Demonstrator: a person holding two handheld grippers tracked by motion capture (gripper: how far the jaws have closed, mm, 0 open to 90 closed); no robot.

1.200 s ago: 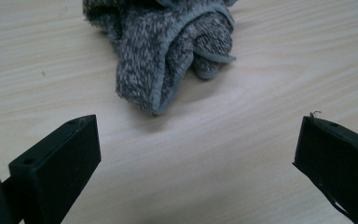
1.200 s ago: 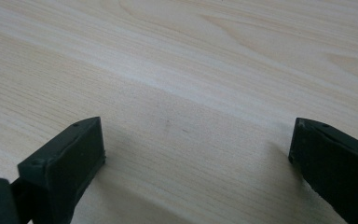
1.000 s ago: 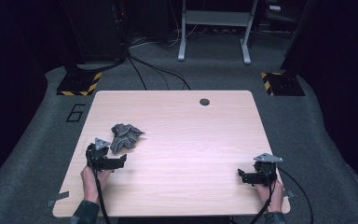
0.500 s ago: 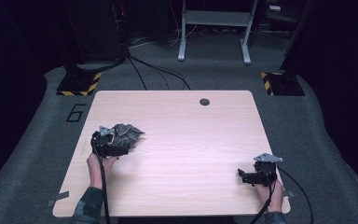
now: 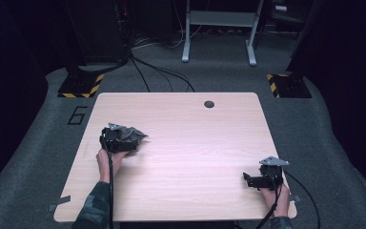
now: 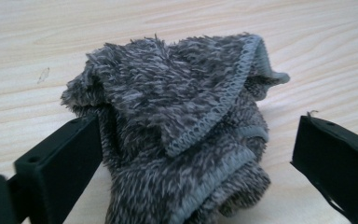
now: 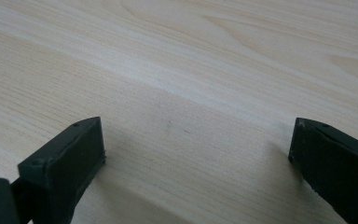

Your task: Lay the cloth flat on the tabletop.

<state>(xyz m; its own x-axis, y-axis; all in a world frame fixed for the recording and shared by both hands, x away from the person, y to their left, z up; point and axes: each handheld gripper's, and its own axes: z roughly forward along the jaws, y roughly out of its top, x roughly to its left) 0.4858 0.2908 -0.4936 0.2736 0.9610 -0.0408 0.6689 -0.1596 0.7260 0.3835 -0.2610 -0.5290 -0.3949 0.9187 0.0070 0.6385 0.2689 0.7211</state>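
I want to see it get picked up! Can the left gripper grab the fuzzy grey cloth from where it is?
Probably yes. The left gripper is open, with the crumpled grey cloth bunched between its jaws on the table. Nothing blocks it; one jaw already seems to touch the cloth.

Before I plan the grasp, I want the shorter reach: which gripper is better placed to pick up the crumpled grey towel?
Left. The left gripper already has its open fingers either side of the grey towel. The right gripper sits open over bare table at the near right corner, far off.
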